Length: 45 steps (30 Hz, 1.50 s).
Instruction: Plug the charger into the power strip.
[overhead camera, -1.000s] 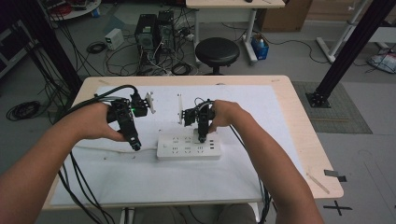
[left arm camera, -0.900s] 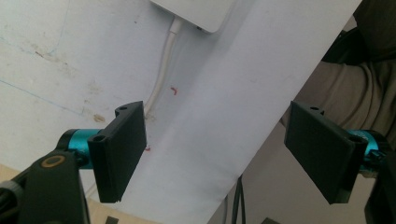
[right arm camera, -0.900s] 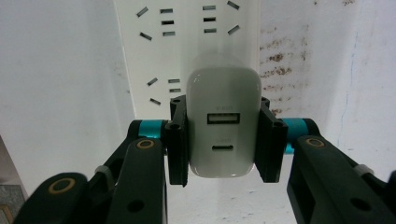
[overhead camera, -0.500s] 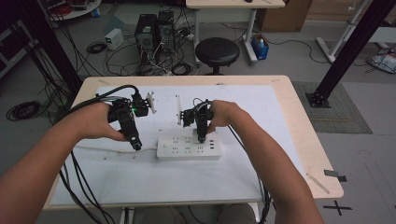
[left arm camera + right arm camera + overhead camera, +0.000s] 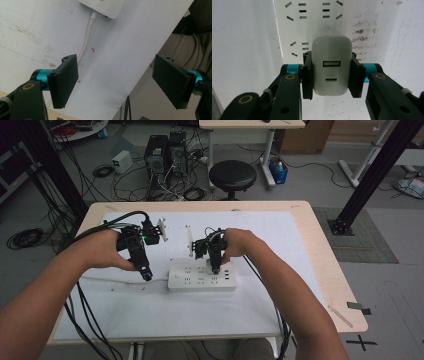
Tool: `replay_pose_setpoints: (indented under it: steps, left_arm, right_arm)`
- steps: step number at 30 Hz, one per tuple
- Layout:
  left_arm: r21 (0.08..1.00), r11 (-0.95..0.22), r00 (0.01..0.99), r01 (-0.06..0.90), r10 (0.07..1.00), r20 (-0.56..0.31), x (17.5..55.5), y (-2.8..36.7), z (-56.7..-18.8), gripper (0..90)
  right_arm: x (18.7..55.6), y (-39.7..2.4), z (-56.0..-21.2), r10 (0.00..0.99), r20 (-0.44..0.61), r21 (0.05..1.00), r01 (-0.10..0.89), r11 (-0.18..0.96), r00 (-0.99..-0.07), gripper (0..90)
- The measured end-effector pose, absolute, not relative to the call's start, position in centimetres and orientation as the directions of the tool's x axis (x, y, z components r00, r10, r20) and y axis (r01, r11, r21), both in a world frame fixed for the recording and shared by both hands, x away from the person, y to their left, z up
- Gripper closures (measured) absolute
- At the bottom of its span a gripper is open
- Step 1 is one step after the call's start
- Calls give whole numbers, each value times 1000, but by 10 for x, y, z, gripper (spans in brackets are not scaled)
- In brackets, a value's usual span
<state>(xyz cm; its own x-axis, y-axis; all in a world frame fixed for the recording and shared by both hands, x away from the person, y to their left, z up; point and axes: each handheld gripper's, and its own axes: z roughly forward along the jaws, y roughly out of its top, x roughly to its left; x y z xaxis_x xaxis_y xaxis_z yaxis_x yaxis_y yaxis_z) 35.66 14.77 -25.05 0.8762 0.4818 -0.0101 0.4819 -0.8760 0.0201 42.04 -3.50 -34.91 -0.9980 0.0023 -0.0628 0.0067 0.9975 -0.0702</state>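
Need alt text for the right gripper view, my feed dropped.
The right gripper clamps a white USB charger between its black jaws, held over a white power strip whose socket slots lie beyond it on the stained white table cover.

Power strip (image 5: 202, 281) on table (image 5: 300, 250), charger (image 5: 331, 68) over it, stool (image 5: 232, 174) behind

My wooden table (image 5: 327, 270) carries a white sheet (image 5: 280, 240). Beyond it on the grey floor (image 5: 310, 180): a black round stool (image 5: 232, 174), computer towers (image 5: 165, 152), tangled cables (image 5: 107, 170). Second desk (image 5: 250, 125) behind; black frame strut (image 5: 372, 172) to one side.
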Motion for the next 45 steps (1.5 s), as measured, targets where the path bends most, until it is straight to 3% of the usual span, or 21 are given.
replay_pose_setpoints:
  steps: [32,45]
  left_arm:
    - [15,-877,877,480,479,-15,362,146,-256,210]
    - [15,-878,878,479,479,-21,364,147,-258,210]
  right_arm:
    - [425,-35,-359,20,-47,-69,24,997,-999,624]
    - [418,-30,-363,2,-89,-99,11,995,-996,625]
